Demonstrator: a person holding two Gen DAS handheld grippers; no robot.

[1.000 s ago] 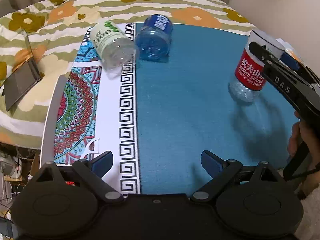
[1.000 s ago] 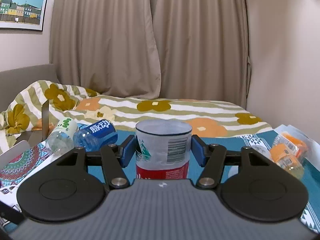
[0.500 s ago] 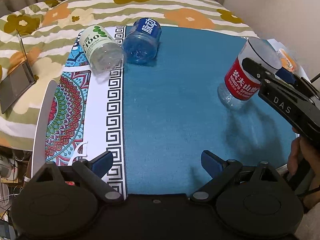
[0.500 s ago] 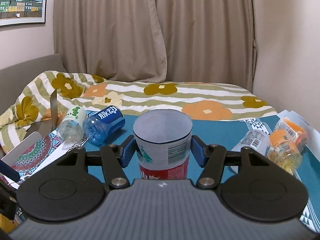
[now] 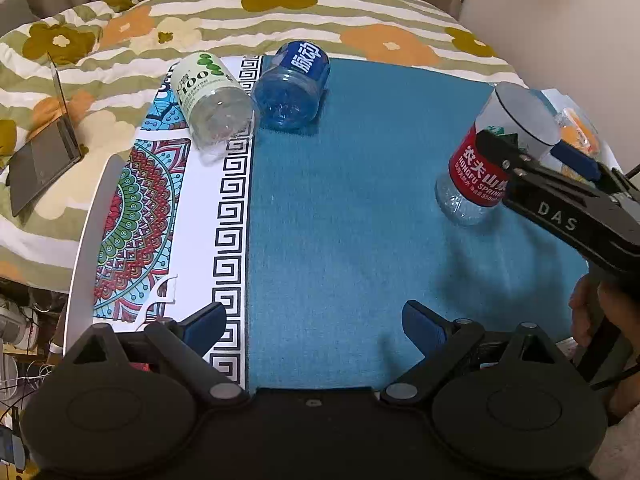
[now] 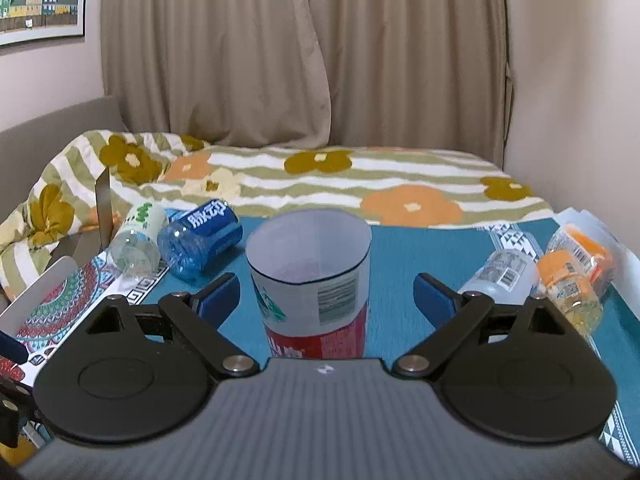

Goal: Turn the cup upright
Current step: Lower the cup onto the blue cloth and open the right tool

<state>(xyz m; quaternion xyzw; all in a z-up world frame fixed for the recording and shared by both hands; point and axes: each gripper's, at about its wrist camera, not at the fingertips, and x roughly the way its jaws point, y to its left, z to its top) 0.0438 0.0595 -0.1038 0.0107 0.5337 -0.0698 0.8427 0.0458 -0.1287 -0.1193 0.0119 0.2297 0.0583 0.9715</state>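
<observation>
Cup [image 6: 310, 280] upright between spread right tongs [image 6: 326, 296].

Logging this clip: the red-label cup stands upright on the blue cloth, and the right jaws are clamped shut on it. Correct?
Not quite. The red-label cup does stand upright on the blue cloth, but the right gripper is open: the right wrist view shows clear gaps between its jaws and the cup on both sides.

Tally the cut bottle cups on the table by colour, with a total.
Red-label clear plastic cup: 1
Blue plastic cup: 1
Green-and-white-label clear plastic cup: 1
White-label clear plastic cup: 1
Orange-label clear plastic cups: 2
Total: 6
</observation>
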